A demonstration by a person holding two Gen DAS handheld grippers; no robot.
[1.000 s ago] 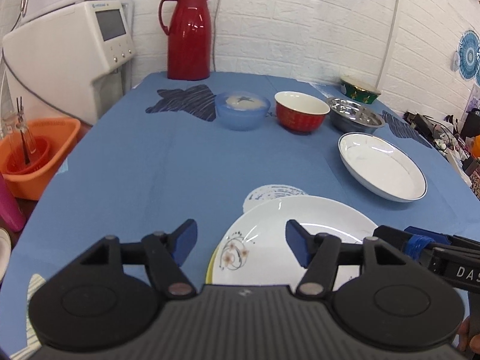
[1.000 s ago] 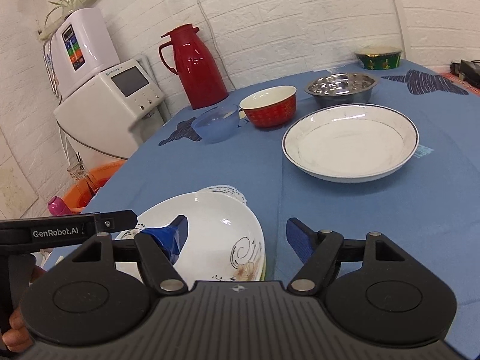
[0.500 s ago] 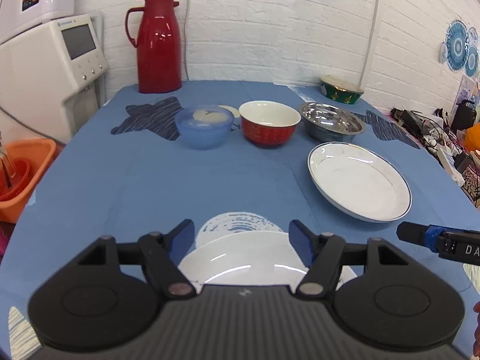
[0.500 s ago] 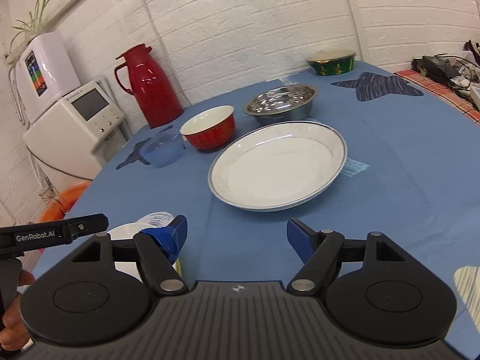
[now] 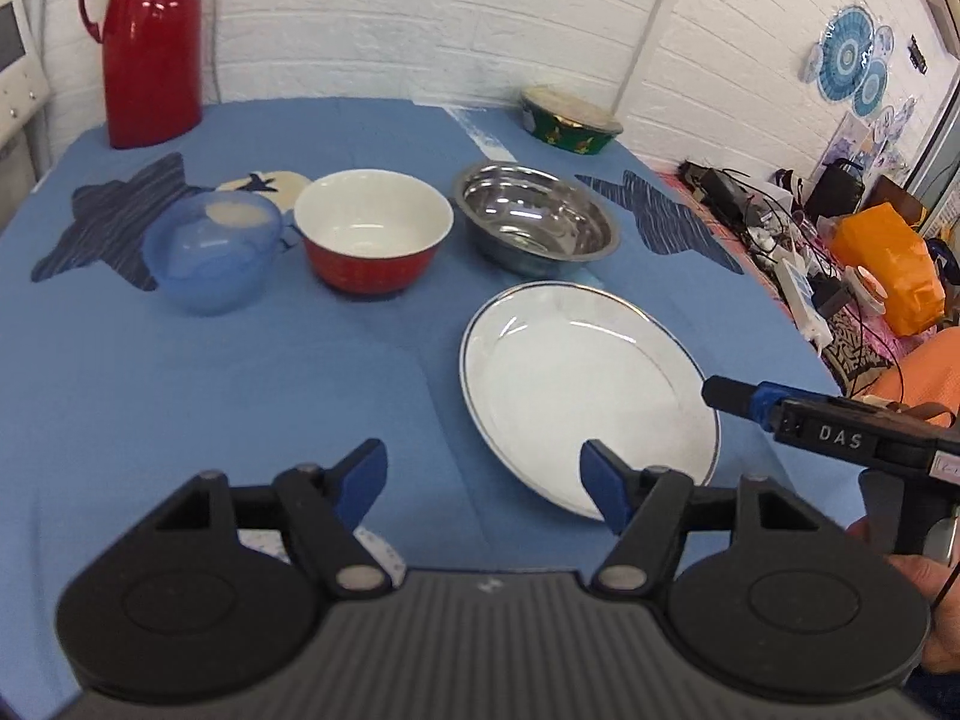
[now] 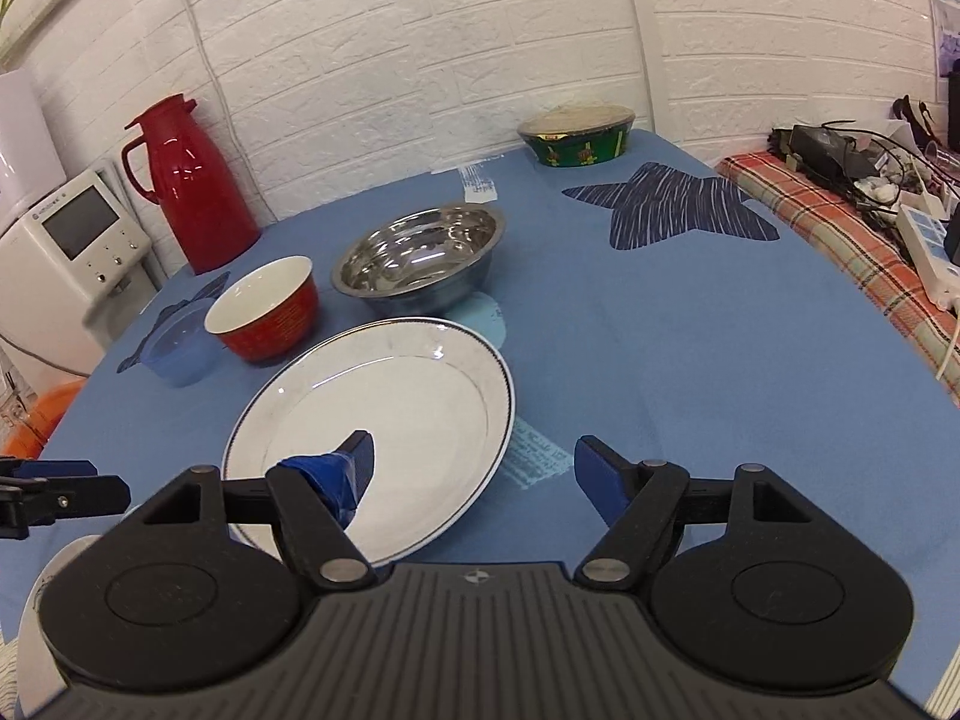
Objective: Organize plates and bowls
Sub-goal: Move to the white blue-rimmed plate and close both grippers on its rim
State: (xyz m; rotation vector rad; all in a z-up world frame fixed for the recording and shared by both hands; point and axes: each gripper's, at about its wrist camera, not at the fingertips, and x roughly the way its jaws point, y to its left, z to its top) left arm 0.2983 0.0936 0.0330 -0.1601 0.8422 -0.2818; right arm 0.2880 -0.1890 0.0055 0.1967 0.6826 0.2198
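A white plate with a dark rim (image 5: 576,378) (image 6: 384,420) lies on the blue table. Behind it stand a steel bowl (image 5: 534,222) (image 6: 420,258), a red bowl with a white inside (image 5: 372,234) (image 6: 264,306) and a blue plastic bowl (image 5: 210,252) (image 6: 180,348). My left gripper (image 5: 483,480) is open and empty above the table, just left of the plate's near edge. My right gripper (image 6: 474,468) is open and empty over the plate's near right edge; it also shows in the left wrist view (image 5: 744,396). A white floral plate (image 6: 36,618) peeks out at the lower left.
A red thermos (image 5: 150,42) (image 6: 192,180) stands at the back left. A green lidded bowl (image 5: 570,120) (image 6: 576,132) sits at the back. A white appliance (image 6: 72,252) stands left of the table. Cables, a power strip and an orange bag (image 5: 888,264) lie off the right edge.
Both grippers moved forward and right, away from the floral plate toward the dark-rimmed plate. The floral plate has dropped out of the left wrist view. Both stayed open.
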